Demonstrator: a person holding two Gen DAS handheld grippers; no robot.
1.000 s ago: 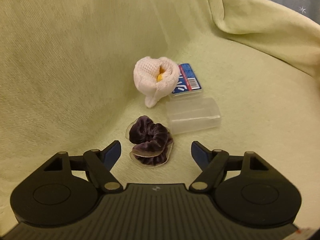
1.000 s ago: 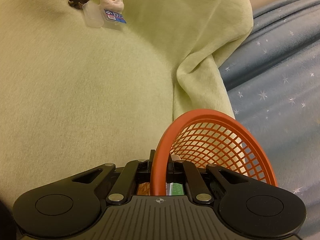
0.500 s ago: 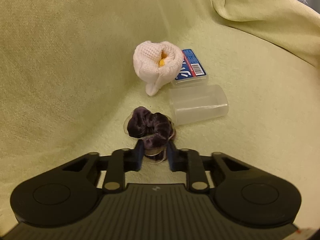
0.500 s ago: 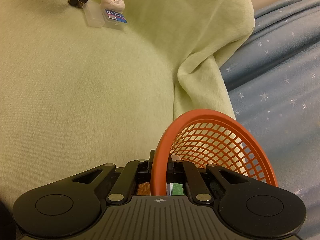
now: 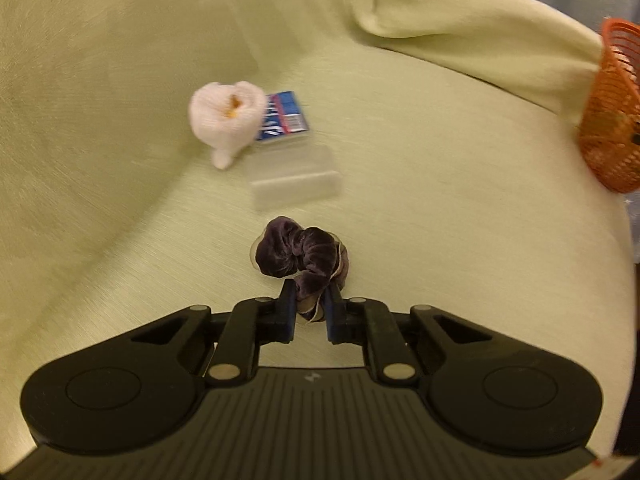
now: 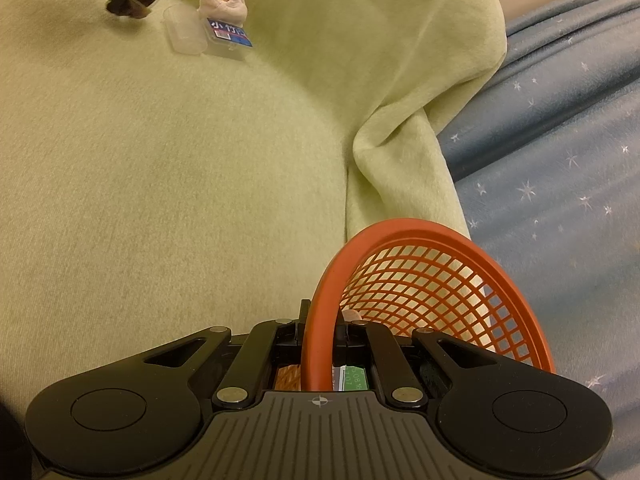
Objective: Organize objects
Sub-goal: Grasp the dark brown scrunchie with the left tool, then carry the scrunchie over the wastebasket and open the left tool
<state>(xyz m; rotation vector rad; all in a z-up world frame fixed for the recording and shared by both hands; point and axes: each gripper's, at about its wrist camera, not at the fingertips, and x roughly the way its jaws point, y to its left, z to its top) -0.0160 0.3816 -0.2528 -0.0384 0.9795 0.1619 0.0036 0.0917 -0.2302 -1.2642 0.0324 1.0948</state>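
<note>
Gripping now: the left gripper (image 5: 311,307) has its fingers clenched on the near loop of a dark purple velvet scrunchie (image 5: 301,255), which appears to hang just off the pale green blanket (image 5: 440,184); the far view shows it dangling from the fingers.
Why that hold: pinching one fold of the soft ring is enough — the fabric bunches between the fingers, so it should carry without slipping.
Right side: the right gripper (image 6: 320,330) is clamped on the rim of an orange mesh basket (image 6: 432,280), fingers either side of the thick edge.
Why the basket is held: judged from the pose, it is kept tilted with its mouth open to receive things, at the blanket's edge where the blue star-print fabric (image 6: 560,168) begins.
Basket contents: something pale sits low against the mesh, and a green-and-white label shows below the rim; what these are I cannot tell.
Scrunchie to basket: well apart — the basket shows only at the far right edge of the left wrist view.
Not yet collected: a rolled white sock (image 5: 226,118) with something yellow in its folds, touching a small clear case with a blue label (image 5: 285,120); just beside that, a clear plastic box (image 5: 295,178), apparently empty.
Step in hand: carrying the scrunchie across to the basket, as I read it.
Watch for: a loose loop snagging on the rim at the drop.
</note>
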